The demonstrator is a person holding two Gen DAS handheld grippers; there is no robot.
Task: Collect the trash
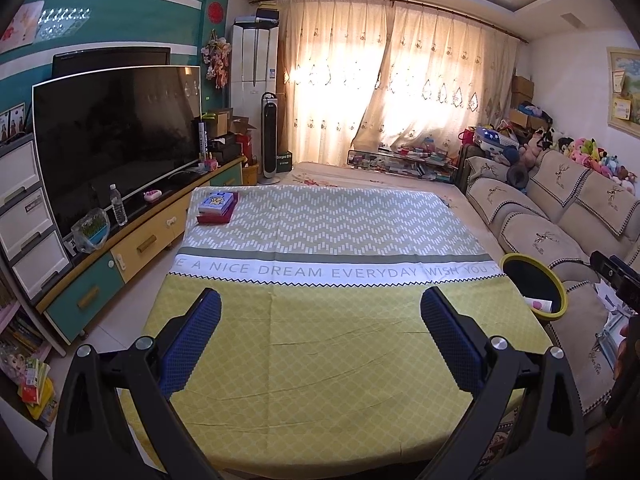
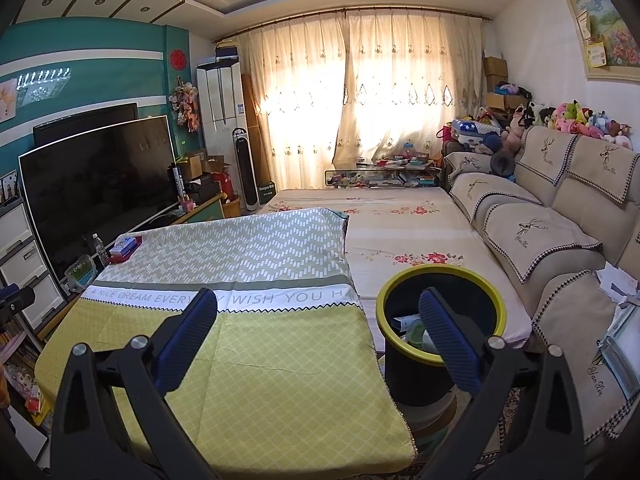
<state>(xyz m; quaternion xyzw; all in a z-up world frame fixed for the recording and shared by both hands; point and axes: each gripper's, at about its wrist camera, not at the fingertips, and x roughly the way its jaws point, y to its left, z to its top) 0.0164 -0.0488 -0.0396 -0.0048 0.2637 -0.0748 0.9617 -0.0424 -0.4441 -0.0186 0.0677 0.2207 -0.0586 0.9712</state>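
Note:
A black trash bin with a yellow rim (image 2: 440, 276) stands on the floor beside the table's right edge; paper and wrapper scraps (image 2: 408, 330) lie inside it. It also shows in the left wrist view (image 1: 536, 280) at the right. My left gripper (image 1: 320, 300) is open and empty above the table's yellow cloth (image 1: 320, 360). My right gripper (image 2: 318, 304) is open and empty, over the table's right edge, its right finger (image 2: 444, 332) in front of the bin's mouth.
A red box with a blue card box on it (image 1: 218, 206) sits at the table's far left corner. A TV (image 1: 112, 136) on a low cabinet stands left. A sofa (image 2: 560, 248) runs along the right, a cloth-covered platform (image 2: 400, 224) beyond.

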